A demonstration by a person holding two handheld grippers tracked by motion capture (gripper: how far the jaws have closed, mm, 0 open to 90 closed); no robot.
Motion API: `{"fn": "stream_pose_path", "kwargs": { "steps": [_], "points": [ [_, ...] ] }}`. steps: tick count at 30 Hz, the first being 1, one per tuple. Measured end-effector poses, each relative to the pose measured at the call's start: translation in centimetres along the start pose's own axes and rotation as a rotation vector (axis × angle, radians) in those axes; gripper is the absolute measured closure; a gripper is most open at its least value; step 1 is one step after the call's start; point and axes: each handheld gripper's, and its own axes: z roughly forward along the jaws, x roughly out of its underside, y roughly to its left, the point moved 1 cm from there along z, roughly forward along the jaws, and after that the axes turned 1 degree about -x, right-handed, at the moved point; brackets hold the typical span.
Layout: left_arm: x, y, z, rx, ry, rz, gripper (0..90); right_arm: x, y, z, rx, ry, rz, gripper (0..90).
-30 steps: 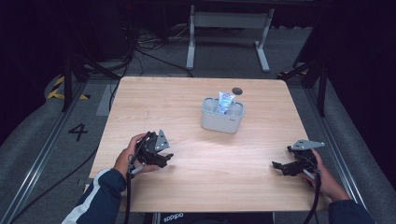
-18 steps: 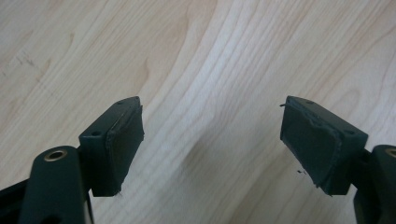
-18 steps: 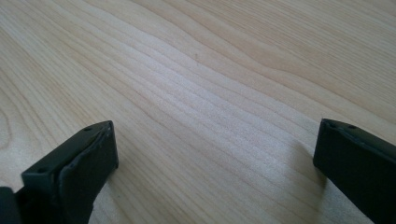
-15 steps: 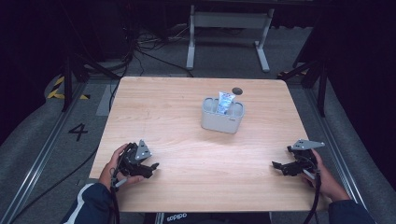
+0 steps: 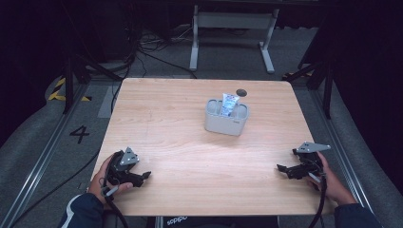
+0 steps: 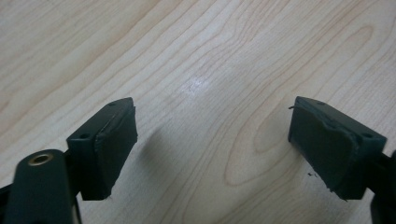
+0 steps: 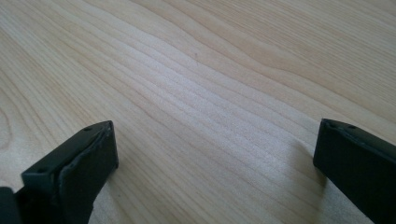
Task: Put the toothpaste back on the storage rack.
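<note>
I am resting the left gripper [image 5: 142,176] near the desk's [image 5: 180,118] front left corner, well apart from the grey holder [image 5: 226,122], and its jaws are standing wide apart over bare wood in the left gripper view, gripping nothing. The holder is sitting a little beyond the desk's middle, toward the far edge, with a small dark round spot [image 5: 242,92] just behind it. A white and blue tube [image 5: 228,104] is standing upright in the holder's middle slot, its top poking above the rim. I am judging the tube to be light, soft-walled and a bit slick, so I would be taking it by the exposed upper part, squeezing gently across its flat faces. The holder looks like stiff, light plastic that could slide if nudged. Far to the right of the holder, I am parking the right gripper [image 5: 281,169] near the front right corner, jaws likewise spread wide and empty.
</note>
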Motion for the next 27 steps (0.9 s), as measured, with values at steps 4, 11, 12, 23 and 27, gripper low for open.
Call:
{"fn": "stream_pose_path", "kwargs": {
  "steps": [4, 11, 12, 23, 27],
  "points": [
    [0.72, 0.36, 0.18, 0.025, -0.043, -0.048, 13.3, -0.01, -0.02, 0.01, -0.002, 0.000, -0.002, 0.0],
    [0.41, 0.14, 0.49, 0.009, -0.032, -0.062, 8.7, -0.02, -0.03, 0.02, -0.002, 0.000, -0.003, 0.0],
    [0.40, 0.07, 0.55, 0.005, -0.034, -0.069, 7.9, -0.02, -0.03, 0.02, -0.002, 0.000, -0.003, 0.0],
    [0.35, 0.14, 0.60, -0.001, -0.034, -0.068, 6.6, -0.11, -0.02, 0.12, -0.004, 0.000, -0.006, 0.0],
    [0.32, 0.16, 0.64, 0.000, -0.031, -0.067, 5.8, -0.11, -0.02, 0.12, -0.005, 0.000, -0.007, 0.0]
  ]
}}
